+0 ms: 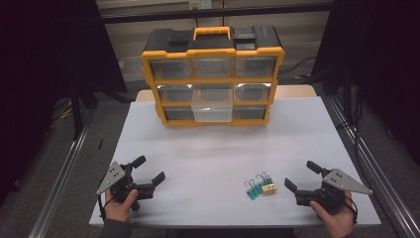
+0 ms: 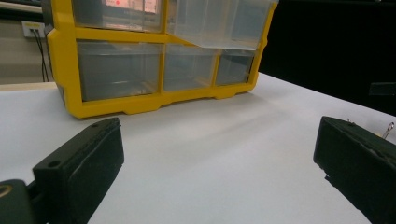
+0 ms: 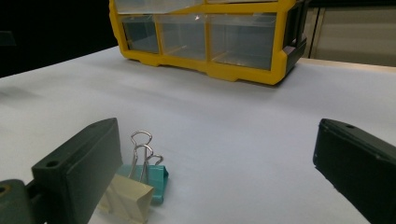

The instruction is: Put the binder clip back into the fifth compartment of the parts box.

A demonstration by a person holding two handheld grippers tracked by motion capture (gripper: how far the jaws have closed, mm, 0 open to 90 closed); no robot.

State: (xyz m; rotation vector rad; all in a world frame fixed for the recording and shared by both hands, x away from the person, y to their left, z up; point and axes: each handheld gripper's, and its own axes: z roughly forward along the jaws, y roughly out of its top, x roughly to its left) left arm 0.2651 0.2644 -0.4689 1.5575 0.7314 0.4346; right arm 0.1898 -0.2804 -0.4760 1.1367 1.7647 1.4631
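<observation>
Two teal binder clips point(image 1: 253, 190) and a cream one point(image 1: 269, 188) lie in a small cluster on the white table point(image 1: 218, 148), front right of centre. My right gripper point(image 1: 300, 174) rests just to their right, held by a hand, jaws wide apart with nothing between them. In the right gripper view the cream clip point(image 3: 128, 198) and a teal clip point(image 3: 159, 179) sit beside the left jaw of my right gripper point(image 3: 210, 168). My left gripper point(image 1: 150, 168) rests open at the front left, also empty point(image 2: 219, 168).
A yellow and black organizer point(image 1: 213, 79) with clear drawers stands at the back centre; its middle drawer point(image 1: 212, 106) is pulled out. The organizer point(image 2: 140, 107) point(image 3: 205, 65) faces both grippers. Metal rails point(image 1: 64, 168) run along both sides of the table.
</observation>
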